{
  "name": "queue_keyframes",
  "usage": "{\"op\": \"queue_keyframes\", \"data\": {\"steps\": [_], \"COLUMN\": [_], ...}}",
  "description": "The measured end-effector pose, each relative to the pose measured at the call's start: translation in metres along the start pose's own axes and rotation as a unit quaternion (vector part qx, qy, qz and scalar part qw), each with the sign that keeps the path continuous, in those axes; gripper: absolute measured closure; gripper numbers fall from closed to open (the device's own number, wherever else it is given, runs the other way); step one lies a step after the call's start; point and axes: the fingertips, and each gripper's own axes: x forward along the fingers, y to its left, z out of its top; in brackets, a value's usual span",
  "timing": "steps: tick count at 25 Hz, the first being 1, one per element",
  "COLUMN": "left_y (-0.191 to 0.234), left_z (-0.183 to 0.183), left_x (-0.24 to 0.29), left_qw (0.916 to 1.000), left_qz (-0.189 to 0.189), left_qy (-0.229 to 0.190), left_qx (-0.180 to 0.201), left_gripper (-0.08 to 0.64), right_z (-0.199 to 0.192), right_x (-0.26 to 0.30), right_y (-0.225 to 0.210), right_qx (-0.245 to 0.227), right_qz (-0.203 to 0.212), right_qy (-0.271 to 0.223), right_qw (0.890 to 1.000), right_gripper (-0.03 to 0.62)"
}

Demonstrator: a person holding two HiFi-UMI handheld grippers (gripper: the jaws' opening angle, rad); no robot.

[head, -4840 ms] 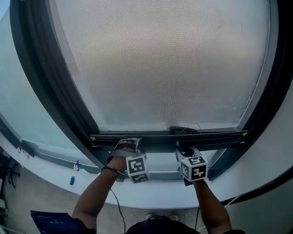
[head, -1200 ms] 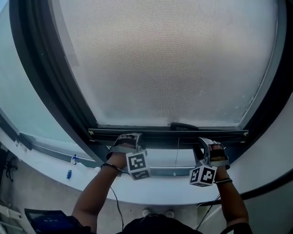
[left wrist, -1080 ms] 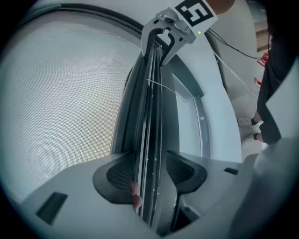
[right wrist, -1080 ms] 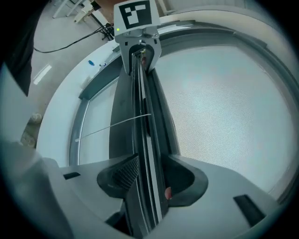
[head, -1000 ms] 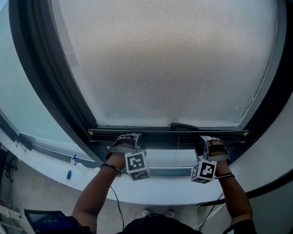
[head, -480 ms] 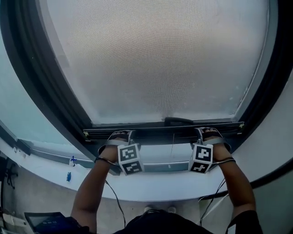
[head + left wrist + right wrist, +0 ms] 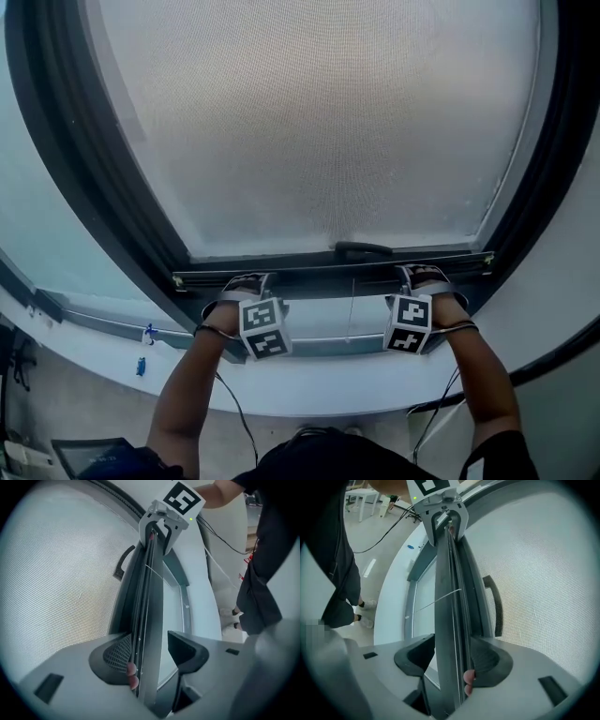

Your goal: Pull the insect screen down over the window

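Insect screen (image 7: 319,122): grey mesh, drawn down over nearly the whole window, its dark bottom bar (image 7: 328,272) lying level just above the lower rail, with a narrow strip of bare glass (image 7: 323,319) showing beneath it. Left tool (image 7: 149,651): set on the bar towards its left end, jaws apart and just now widening; the bar runs between them, the mesh-side jaw close against it, the other jaw standing clear with glass visible in the gap. Fingertips (image 7: 132,674) of the holding hand show beside the bar. Right tool (image 7: 452,660): set on the bar towards its right end, jaws likewise parted and just now widening, the bar passing between them without being pinched; a fingertip (image 7: 468,677) shows at the mesh-side jaw. Both tools point downward at a slant, marker cubes facing the person. Handle (image 7: 364,250): dark, fixed on the bar between the two tools. Cord (image 7: 351,305): thin, hanging from the bar across the glass strip. Window frame (image 7: 84,159): dark, surrounding the mesh. Sill (image 7: 309,389): white, below the frame, with a small blue item (image 7: 141,366) on it well to the left. Cable (image 7: 234,412): trailing from the left forearm.
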Motion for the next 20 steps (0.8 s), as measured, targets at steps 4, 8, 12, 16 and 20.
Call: {"op": "queue_keyframes", "data": {"steps": [4,8,12,16,20], "left_y": [-0.007,-0.007,-0.006,-0.008,-0.017], "left_z": [-0.003,-0.004,-0.008,-0.006,-0.005], "left_x": [0.008,0.011,0.016,0.012,0.011], "left_qw": [1.0,0.9998,0.9982,0.9959,0.998], "left_qz": [-0.007,0.002,0.023,0.022,-0.004], "left_qy": [0.004,0.019,0.049,0.078,0.06], "left_qx": [0.003,0.009,0.026,0.039,0.02], "left_gripper": [0.336,0.333,0.333,0.325,0.325], "right_z": [0.002,0.003,0.001,0.0,0.003], "right_x": [0.003,0.004,0.011,0.014,0.006], "right_y": [0.006,0.006,0.005,0.005,0.017], "right_qx": [0.026,0.036,0.035,0.023,0.043], "right_qz": [0.029,0.031,0.01,-0.011,0.023], "right_qy": [-0.015,-0.016,-0.008,0.009,0.007], "right_qw": [0.999,0.999,0.999,1.0,0.999], "right_gripper": [0.37,0.368,0.368,0.369,0.368]}}
